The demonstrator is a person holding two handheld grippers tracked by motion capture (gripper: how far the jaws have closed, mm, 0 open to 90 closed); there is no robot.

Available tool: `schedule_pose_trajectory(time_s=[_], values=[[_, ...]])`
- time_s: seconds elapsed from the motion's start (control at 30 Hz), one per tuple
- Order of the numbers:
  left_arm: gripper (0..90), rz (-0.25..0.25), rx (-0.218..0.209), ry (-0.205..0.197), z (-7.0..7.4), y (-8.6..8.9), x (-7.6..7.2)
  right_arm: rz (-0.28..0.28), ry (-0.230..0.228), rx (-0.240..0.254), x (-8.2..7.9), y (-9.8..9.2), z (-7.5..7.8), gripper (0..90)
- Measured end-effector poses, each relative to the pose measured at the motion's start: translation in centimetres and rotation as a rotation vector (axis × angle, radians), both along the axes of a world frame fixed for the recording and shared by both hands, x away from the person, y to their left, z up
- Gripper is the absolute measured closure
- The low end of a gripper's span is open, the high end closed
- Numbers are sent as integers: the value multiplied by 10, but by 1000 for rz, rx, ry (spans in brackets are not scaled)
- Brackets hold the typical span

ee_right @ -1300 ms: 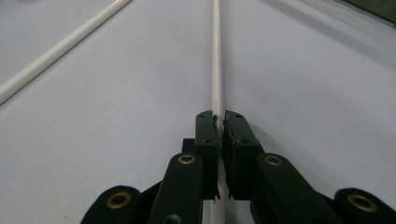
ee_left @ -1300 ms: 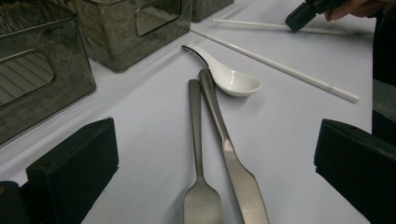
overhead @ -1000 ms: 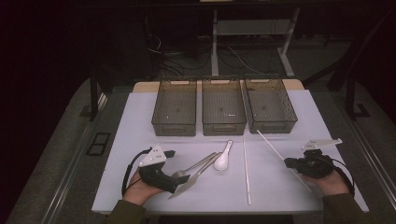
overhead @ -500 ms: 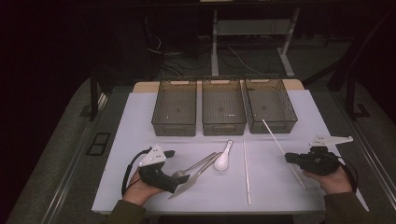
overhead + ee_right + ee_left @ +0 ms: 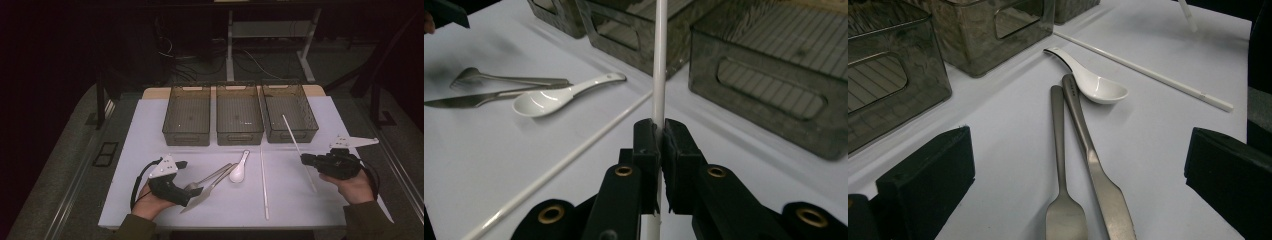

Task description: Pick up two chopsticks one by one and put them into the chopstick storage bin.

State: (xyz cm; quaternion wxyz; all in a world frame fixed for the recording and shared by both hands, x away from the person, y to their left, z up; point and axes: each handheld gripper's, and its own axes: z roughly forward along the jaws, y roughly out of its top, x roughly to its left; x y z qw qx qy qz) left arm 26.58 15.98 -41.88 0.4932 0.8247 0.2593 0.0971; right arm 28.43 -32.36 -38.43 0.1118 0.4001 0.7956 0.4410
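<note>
Chopstick [image 5: 659, 65] pinched between right gripper [image 5: 661, 132] jaws, jutting toward trays [image 5: 774, 75].

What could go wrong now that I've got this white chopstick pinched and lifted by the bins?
1. The right gripper pinches the chopstick near one end, so the long free part could pivot or slip in the jaws.
2. Its raised tip hangs over the right bin; a swing could knock the wall.
3. The second chopstick lies close by on the table; a low pass could roll it toward the spoon.
</note>
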Motion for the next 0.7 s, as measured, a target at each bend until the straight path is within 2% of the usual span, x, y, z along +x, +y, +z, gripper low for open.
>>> schedule_pose_trajectory(time_s=[0.27,0.57,0.6,0.7], values=[[0,2,-10,3,0,-1,0,27,-23,21,24,26,15,849],[0,-9,-20,1,0,-2,1,71,-36,20,65,79,36,849],[0,-10,-24,-1,0,-2,1,79,-30,25,74,90,40,849],[0,-13,-26,0,0,-2,1,85,-31,19,83,102,44,849]])
